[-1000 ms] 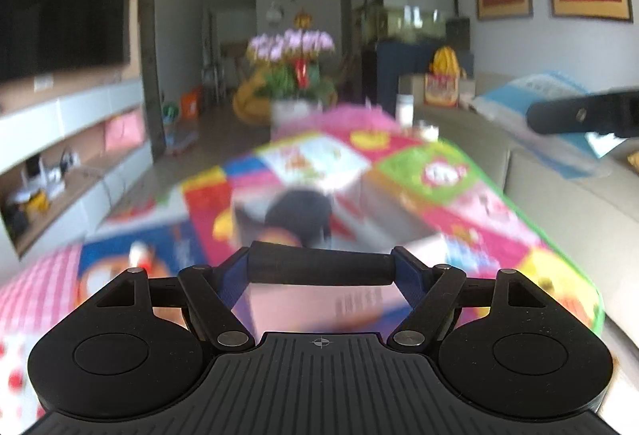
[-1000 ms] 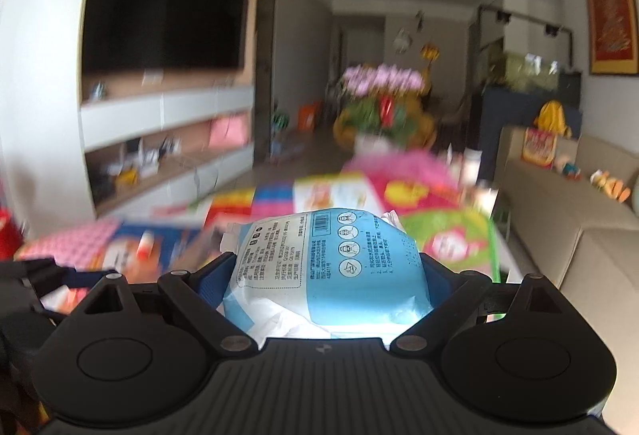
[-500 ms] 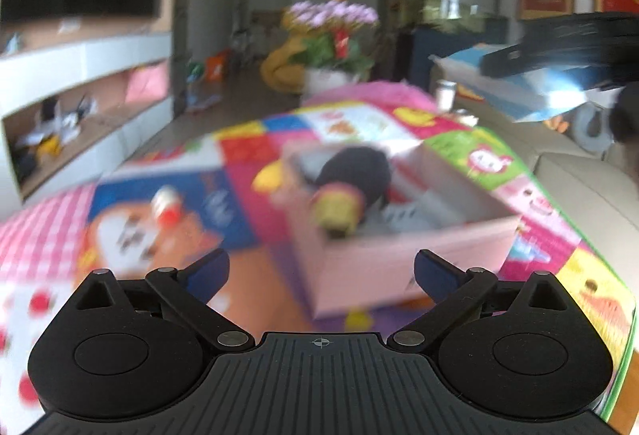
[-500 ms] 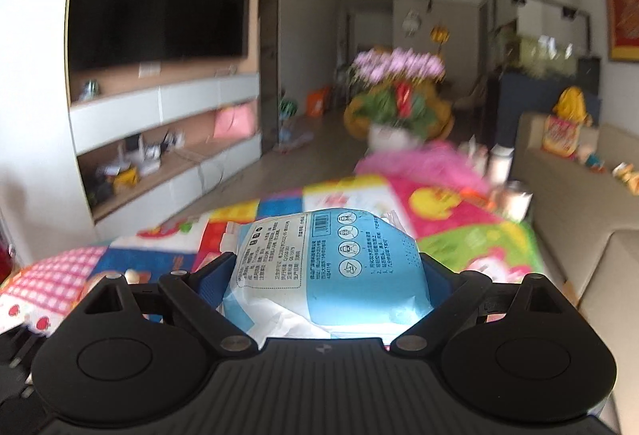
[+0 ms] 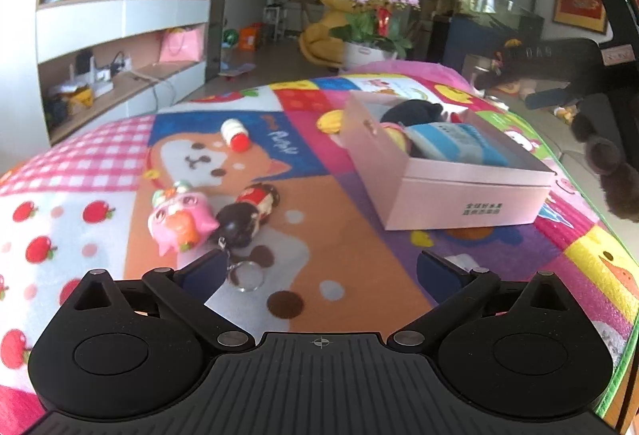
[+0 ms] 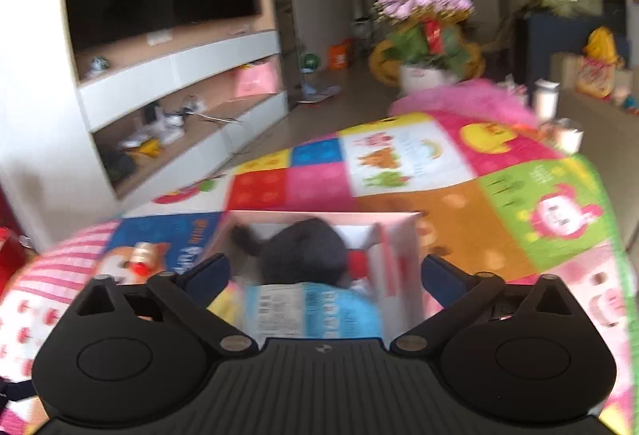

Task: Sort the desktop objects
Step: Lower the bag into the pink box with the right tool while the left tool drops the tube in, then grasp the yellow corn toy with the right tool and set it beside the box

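A second ago the left claw was clamped on a dark cylindrical handle; now its jaws stand wide apart with nothing between them, above the colourful cartoon-print cloth on the counter. The open pale pink cardboard box, then straight ahead of it, now lies ahead to its right, and a pink cartoon figurine and a dark-haired doll keychain have come into sight just ahead to its left. The right claw has let go of the blue-and-white plastic packet: the packet now lies in the box below and between its spread fingers, beside a dark plush toy.
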Demonstrator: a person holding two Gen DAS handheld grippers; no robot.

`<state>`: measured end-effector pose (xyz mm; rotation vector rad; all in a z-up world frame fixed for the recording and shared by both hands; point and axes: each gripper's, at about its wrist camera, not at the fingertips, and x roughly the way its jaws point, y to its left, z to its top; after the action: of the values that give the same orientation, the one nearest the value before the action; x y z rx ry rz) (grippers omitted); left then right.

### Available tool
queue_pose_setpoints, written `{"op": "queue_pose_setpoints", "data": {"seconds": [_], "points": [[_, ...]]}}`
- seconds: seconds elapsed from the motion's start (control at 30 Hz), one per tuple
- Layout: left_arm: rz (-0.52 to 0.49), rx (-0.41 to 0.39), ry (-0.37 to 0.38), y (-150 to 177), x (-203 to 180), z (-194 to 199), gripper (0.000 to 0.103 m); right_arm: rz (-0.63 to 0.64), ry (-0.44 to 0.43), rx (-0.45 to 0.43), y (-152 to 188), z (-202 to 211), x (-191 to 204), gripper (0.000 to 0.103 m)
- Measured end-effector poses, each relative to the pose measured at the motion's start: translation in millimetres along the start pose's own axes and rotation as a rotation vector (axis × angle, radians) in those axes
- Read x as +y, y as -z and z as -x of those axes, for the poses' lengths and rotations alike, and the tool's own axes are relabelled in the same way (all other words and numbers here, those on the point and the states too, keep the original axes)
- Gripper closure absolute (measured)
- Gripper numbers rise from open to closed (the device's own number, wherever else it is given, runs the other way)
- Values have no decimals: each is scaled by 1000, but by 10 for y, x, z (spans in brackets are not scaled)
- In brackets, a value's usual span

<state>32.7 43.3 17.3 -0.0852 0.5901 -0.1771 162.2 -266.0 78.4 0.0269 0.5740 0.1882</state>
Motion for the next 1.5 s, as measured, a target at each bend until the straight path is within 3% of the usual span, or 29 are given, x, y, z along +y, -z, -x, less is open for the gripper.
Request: {"op": "queue_pose_setpoints", "data": {"seconds": [0.07,0.13,0.27,0.37,0.47,0.57,0.73,0.87,0.9,0.93,0.97,1.07,1.2,1.37,1.5], "points": [[10,8,6,23,-4,-21,0,46,48,43,-1,-65,38,38],[8,4,11,39,-16,-30,0,51,51,94,1,-144,51,51],[9,-22,-31,67,37,-56,0,46,-1,120,-223,-222,237,51],[55,-55,-50,53,181,-8,0,77,-67,170,-602,-410,558,52],[134,-117,-96,38,385,58,0,66,-88,256,-952,-852,861,52],[237,-127,-104,45,608,80,0,3,-40,383,-1157,-1510,991,52],[343,-133,-58,76,807,115,0,-189,110,567,-1144,-2442,796,52],[346,-132,-39,84,812,119,0,-309,103,692,-957,-2760,674,52],[342,-131,-37,81,806,117,0,-311,99,714,-912,-2798,689,55],[339,-131,-36,84,790,111,0,-302,87,732,-875,-2818,735,66],[337,-133,-36,86,784,116,0,-289,64,732,-852,-2807,791,71],[338,-132,-40,93,771,109,0,-207,19,721,-867,-2743,1036,71],[321,-132,-46,93,737,111,0,-85,-30,635,-932,-2450,1391,71],[287,-135,-62,84,692,107,0,-52,-257,564,-946,-1505,1493,71],[259,-138,-82,75,648,101,0,-22,-361,531,-636,-629,1263,71]]}}
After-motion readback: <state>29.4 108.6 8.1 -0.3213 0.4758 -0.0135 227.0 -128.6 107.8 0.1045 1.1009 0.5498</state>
